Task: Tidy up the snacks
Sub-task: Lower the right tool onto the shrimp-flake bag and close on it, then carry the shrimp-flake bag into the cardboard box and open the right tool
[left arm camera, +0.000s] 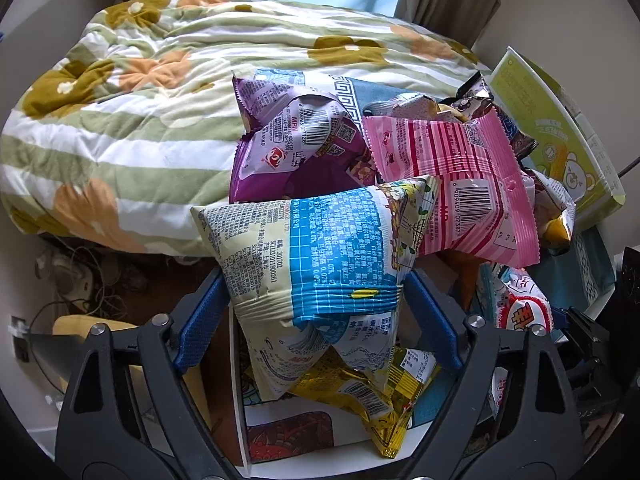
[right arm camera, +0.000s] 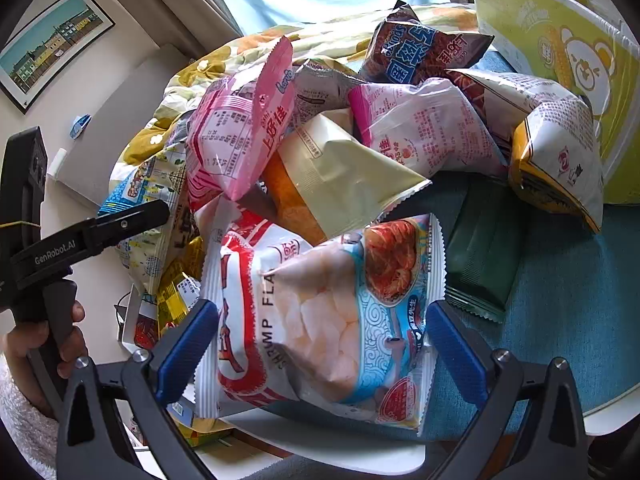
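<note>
In the left wrist view my left gripper (left arm camera: 316, 300) is shut on a cream and blue snack bag (left arm camera: 316, 256), its blue pads pressing the bag's sides. Below it a yellow packet (left arm camera: 376, 404) lies in a white box (left arm camera: 280, 440). Purple (left arm camera: 296, 144) and pink striped (left arm camera: 452, 184) bags lie behind. In the right wrist view my right gripper (right arm camera: 320, 328) straddles a red and white shrimp-flavour bag (right arm camera: 320, 312); its pads stand beside the bag's edges, open. The left gripper's body (right arm camera: 84, 236) shows at the left.
A pile of snack bags (right arm camera: 340, 128) lies on a blue cloth (right arm camera: 568, 300). A green packet (right arm camera: 484, 252) lies right of the shrimp bag. A yellow-green carton (right arm camera: 568, 52) stands at the far right. A flowered quilt (left arm camera: 132, 112) covers the bed behind.
</note>
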The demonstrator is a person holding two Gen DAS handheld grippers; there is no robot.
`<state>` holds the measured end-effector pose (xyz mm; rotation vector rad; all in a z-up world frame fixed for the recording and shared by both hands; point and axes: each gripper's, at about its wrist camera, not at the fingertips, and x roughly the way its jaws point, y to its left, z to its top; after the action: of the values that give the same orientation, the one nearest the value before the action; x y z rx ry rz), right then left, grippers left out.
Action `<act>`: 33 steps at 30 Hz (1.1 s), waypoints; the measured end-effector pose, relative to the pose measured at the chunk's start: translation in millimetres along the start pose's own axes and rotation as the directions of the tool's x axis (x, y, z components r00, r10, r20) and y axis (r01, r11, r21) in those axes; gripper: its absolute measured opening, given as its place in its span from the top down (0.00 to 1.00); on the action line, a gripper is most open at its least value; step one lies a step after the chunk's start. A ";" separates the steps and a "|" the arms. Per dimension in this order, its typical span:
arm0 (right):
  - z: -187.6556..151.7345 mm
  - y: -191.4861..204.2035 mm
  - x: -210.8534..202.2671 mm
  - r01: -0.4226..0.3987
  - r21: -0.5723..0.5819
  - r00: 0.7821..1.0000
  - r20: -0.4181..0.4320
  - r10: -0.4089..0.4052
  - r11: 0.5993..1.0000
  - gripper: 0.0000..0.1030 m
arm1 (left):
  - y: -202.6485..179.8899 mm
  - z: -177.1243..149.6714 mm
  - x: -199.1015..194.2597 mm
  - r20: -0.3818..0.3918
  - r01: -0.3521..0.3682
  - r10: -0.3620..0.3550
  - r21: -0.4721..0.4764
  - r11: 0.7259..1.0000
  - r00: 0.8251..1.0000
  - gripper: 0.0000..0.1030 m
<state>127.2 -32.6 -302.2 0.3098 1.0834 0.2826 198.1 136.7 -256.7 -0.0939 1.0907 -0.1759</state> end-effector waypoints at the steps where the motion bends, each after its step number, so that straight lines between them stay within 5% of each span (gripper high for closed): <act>1: 0.1 0.3 0.5 -0.001 0.000 1.000 0.003 0.001 1.000 0.00 | 0.5 0.0 -0.2 -0.001 0.004 -0.004 0.000 1.000 1.000 0.24; 9: 4.1 -9.1 7.9 -0.074 0.066 0.997 0.012 0.074 0.995 0.00 | 4.7 -1.9 -4.9 0.004 0.032 -0.032 -0.011 0.999 0.999 0.30; 14: 2.1 -13.3 -6.2 -0.115 0.053 0.993 0.035 0.113 0.992 0.28 | 5.6 -5.8 -14.1 0.018 0.024 -0.024 -0.008 1.000 1.000 0.30; 20: -0.4 0.4 -18.2 -0.083 0.001 0.995 0.050 0.083 0.997 0.44 | 3.3 -12.1 -28.5 0.033 0.018 -0.018 -0.009 1.000 0.999 0.30; 33: 4.3 20.9 -69.0 -0.048 -0.044 0.991 0.125 0.053 0.998 0.47 | -26.8 -4.5 -88.9 0.127 0.012 -0.020 0.064 0.998 0.992 0.30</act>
<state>99.1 -39.6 -236.0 0.3145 0.9451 0.3254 151.5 127.2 -176.8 -0.0564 0.9561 -0.2154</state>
